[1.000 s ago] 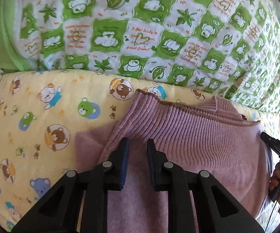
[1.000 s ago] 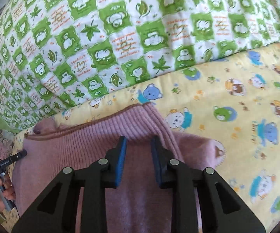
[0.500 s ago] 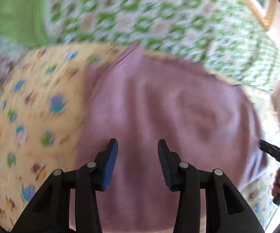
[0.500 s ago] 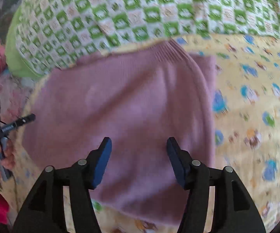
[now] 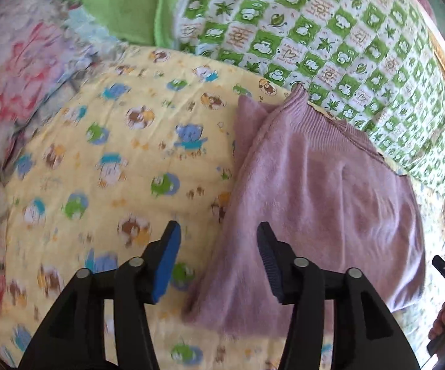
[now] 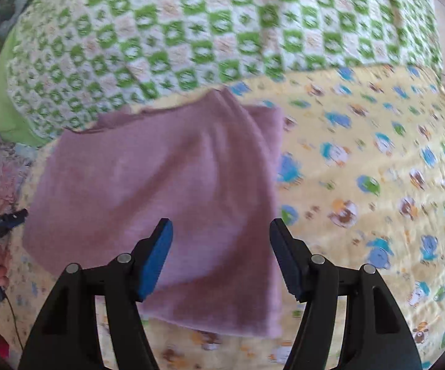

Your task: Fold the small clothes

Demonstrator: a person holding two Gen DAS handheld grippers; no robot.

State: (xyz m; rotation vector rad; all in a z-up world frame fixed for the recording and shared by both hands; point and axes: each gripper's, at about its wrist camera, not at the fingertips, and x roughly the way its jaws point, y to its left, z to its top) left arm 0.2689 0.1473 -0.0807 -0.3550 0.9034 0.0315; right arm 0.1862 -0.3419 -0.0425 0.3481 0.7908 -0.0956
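Left wrist view: left gripper [image 5: 216, 262] with jaws parted and widening, empty, above the near-left edge of the mauve knit garment [image 5: 321, 203], which lies folded on the yellow bear-print quilt [image 5: 114, 160]. A second ago these pads sat close together at the ribbed hem. Right wrist view: right gripper [image 6: 221, 259] likewise opening, holding nothing, over the garment's near-right part; it has backed away from the hem. Next fold: grip both layers at matching corners, keep edges aligned.

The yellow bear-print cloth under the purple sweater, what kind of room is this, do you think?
Most likely a bedroom, on a bed. The sweater lies on a soft yellow sheet with cartoon bears, a thick green checked quilt is bunched behind it, and a flowered cover lies off to one side.
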